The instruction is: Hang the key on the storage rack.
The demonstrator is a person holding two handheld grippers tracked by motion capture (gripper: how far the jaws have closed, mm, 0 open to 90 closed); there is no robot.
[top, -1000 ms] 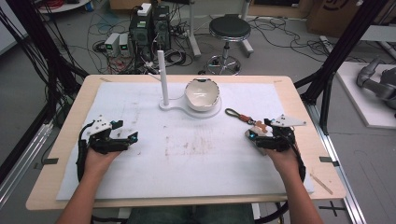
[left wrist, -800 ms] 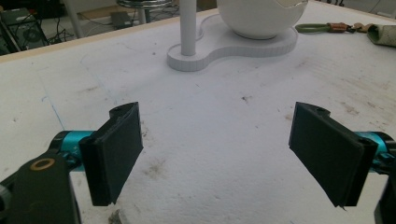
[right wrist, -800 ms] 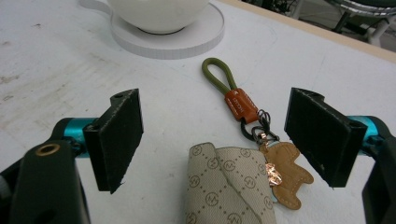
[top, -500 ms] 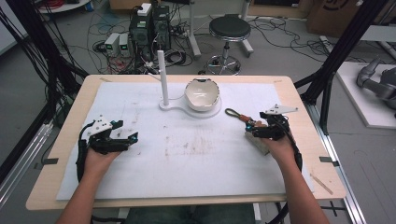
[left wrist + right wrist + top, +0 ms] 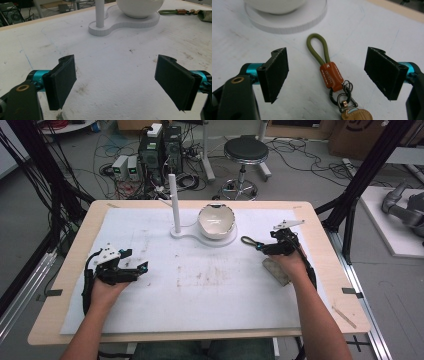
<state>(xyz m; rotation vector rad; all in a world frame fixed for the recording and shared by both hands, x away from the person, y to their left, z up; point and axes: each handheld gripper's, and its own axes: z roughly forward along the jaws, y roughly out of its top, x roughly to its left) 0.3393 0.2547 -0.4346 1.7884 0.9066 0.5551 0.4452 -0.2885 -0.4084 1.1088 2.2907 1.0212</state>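
Your right gripper [image 5: 261,248] has slid forward and left since a second ago, and now its jaws stand wide apart on either side of the keychain [image 5: 329,75], gripping nothing. Between those jaws lies the orange leather tab [image 5: 331,75], flat on the white mat [image 5: 210,285], with the olive cord loop [image 5: 317,48] pointing toward the white stand [image 5: 202,234] and the metal rings [image 5: 342,93] trailing back toward you. Neither pad touches the keychain. Just behind your right hand, a grey pouch-like piece [image 5: 276,271] rests on the mat. Your left gripper [image 5: 134,270] sits where it was, well apart on the mat's left side, jaws spread wide and empty. Ahead of it are the stand's upright post [image 5: 100,12] and the white bowl [image 5: 216,220] seated on the stand's round base, near the table's [image 5: 320,235] far edge.
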